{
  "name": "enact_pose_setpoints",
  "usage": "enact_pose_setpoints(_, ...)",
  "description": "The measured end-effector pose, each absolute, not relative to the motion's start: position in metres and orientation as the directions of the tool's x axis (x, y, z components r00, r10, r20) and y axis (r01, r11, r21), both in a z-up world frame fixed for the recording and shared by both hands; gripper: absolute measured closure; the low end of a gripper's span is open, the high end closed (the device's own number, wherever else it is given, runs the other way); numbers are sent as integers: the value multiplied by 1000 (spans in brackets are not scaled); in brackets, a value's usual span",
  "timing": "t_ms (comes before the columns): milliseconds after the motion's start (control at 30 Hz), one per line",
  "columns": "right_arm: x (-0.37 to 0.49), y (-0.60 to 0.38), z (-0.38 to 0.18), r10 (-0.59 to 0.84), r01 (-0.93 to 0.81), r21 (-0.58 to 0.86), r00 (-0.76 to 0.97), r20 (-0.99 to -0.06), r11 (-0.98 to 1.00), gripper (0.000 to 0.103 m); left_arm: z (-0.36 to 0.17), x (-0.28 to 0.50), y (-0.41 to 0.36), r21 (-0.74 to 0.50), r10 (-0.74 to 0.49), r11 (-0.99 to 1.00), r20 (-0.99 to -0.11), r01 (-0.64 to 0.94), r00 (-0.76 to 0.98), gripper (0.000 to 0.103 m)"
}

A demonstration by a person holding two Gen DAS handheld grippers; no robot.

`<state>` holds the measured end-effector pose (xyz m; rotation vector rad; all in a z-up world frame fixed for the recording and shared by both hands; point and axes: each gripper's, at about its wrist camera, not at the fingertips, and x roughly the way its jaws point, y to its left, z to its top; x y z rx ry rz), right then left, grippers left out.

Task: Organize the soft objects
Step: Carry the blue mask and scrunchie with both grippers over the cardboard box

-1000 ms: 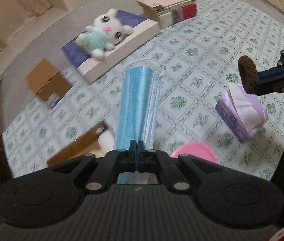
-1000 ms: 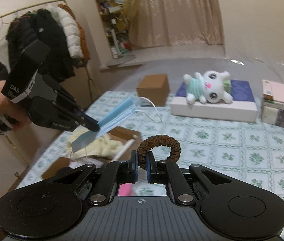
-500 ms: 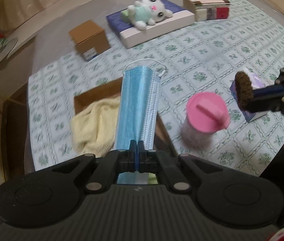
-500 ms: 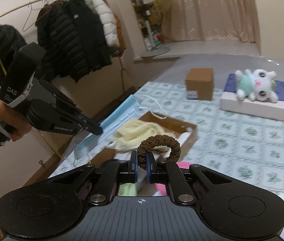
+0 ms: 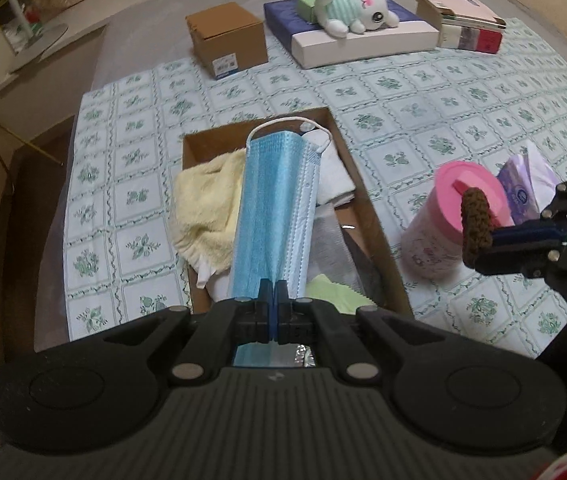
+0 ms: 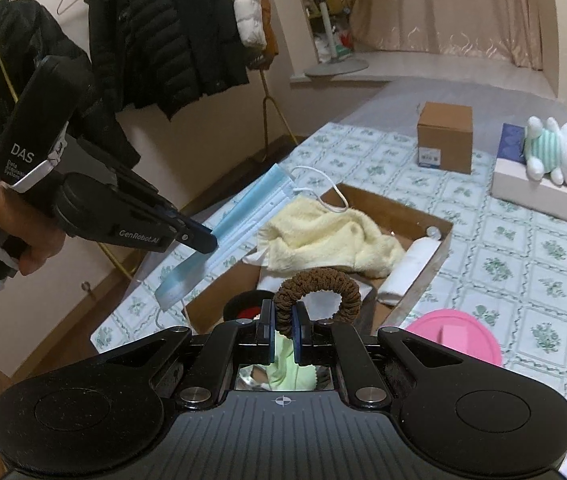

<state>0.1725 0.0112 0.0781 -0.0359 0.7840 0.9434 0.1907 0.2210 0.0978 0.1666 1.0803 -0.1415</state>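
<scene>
On the left, a bare hand (image 6: 1, 216) grips the left tool (image 5: 272, 294), whose jaws are pinched fully together on one end of a blue face mask (image 5: 273, 208). The mask sticks out ahead of the tool and hangs over the open cardboard box (image 5: 357, 184) on the bench (image 5: 131, 184), its white ear loops dangling above the far end. Inside the box already lie a yellow towel (image 5: 207, 208), a rolled white cloth (image 6: 411, 266) and a pale green cloth (image 5: 337, 294).

To the right, the right tool (image 6: 283, 328) is nearly closed, clamping a brown hair scrunchie (image 6: 317, 288) that stands up between its pads, held above the near end of the box, beside the pink-lidded cup (image 5: 453, 224).

Both soft things look to be at the carrying-in stage, just short of the drop. As I read it, the next move is to lower each tool a little over the box and spread its jaws, so the mask settles on the towel and the scrunchie falls inside, not onto the cup or the patterned cloth (image 5: 423, 96) outside the rim.
</scene>
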Motion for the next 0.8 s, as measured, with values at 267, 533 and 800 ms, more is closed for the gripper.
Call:
enact_pose_setpoints(267,179,37,60,694,-748,280,315,-647,601,95,73,202,238,18,-57,987,-895,162,443,103)
enact_pose_setpoints(533,184,60,43,674,-760,261,295,-677,595,95,53,213,247,-16,-77,989,-899,144,430,103)
enact_pose_setpoints(800,189,84,18,637,-778,223,275,-720,588,95,26,227,254,-38,-88,991,-905,126,415,103)
